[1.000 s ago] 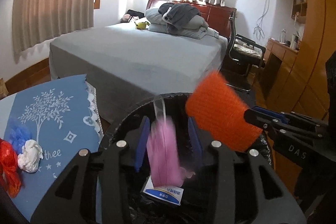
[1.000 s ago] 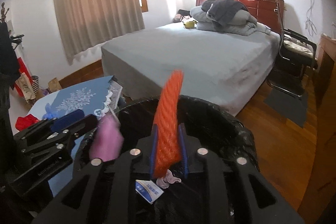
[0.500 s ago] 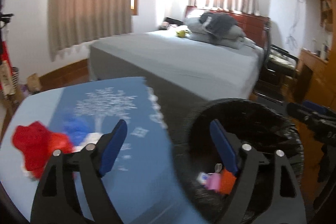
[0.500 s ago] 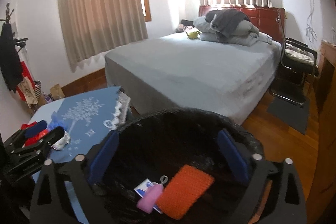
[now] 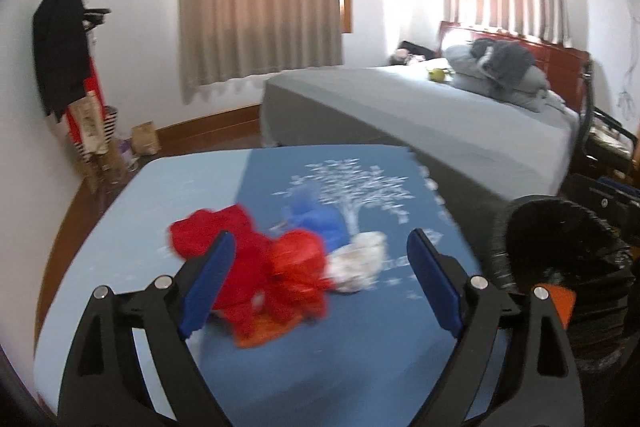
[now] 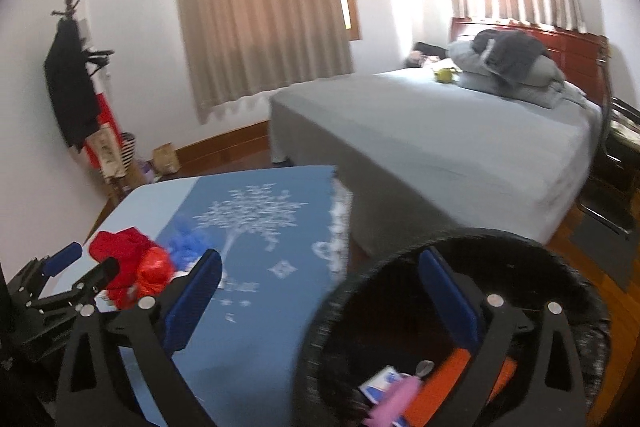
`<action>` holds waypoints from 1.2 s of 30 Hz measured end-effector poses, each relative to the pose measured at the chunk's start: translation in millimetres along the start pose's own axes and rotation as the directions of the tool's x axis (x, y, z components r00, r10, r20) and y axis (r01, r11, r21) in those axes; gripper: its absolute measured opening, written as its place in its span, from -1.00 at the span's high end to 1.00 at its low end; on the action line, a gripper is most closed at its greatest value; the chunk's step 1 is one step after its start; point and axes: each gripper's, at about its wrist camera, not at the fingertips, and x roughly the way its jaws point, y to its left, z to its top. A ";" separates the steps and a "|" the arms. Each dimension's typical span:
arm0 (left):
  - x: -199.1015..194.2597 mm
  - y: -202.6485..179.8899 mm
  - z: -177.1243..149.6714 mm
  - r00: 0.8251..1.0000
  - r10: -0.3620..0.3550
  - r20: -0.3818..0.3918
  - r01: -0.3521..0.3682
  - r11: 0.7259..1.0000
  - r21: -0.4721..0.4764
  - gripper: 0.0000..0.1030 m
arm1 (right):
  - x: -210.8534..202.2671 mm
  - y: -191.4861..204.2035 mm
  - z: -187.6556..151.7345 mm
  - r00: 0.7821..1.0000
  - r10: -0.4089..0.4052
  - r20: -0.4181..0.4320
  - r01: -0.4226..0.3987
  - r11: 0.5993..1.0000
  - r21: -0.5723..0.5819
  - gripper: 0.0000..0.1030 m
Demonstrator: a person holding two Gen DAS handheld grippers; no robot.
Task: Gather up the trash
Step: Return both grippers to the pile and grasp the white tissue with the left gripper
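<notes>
Left claw (image 5: 318, 283): spread wide, nothing gripped. Right claw (image 6: 320, 291): likewise spread wide, nothing gripped.

Nearest the left claw, directly ahead and partly framed by its fingers: a heap of red crumpled trash (image 5: 260, 267) lying on the table (image 5: 360, 359). Just beyond and right of the heap: a white crumpled wad (image 5: 358, 261), touching or nearly touching the red. Behind both: a blue crumpled piece (image 5: 320, 223). Edges blurred; exact contact between pieces not determinable. Under the near edge of the red heap: an orange scrap (image 5: 260, 337), partly hidden.

Nearest the right claw, below and between its fingers: the black-lined trash bin (image 6: 580, 291), standing beside the table's right edge. Inside the bin, seen from the right wrist view: a pink item (image 6: 394, 397), an orange knitted piece (image 6: 452, 375), a small white-and-blue packet (image 6: 380, 383). Left of the right claw, across the table: the left claw, poised close to the red heap.

Farther off: tree-print blue cloth (image 5: 352, 187) covering the table; then the bed (image 6: 440, 139); then curtains (image 6: 260, 7).

Progress, judged from the layout: partly done. Three items deposited in the bin. Remaining on the table: red heap, white wad, blue piece, orange scrap. Likely next step: closing the left claw on the red heap or the white wad.
</notes>
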 end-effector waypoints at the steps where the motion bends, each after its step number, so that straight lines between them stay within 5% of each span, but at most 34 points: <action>1: -0.3 7.1 -1.4 1.000 0.013 -0.002 -0.013 1.000 -0.006 -0.65 | 5.1 7.2 0.0 1.000 0.013 -0.004 -0.013 1.000 -0.004 -0.88; 18: 27.8 108.1 -29.2 0.981 0.172 -0.092 -0.180 0.980 -0.083 -0.59 | 88.3 91.2 -27.1 0.990 0.088 -0.111 -0.098 0.992 -0.085 -0.88; 31: 65.7 125.1 -48.6 0.973 0.124 -0.197 -0.152 0.979 -0.134 -0.36 | 114.3 99.8 -37.1 0.985 0.070 -0.159 -0.090 0.988 -0.127 -0.87; 36: 77.6 123.8 -48.3 0.974 0.062 -0.218 -0.097 0.984 -0.151 0.04 | 122.9 105.9 -41.5 0.978 0.090 -0.186 -0.116 0.985 -0.131 -0.81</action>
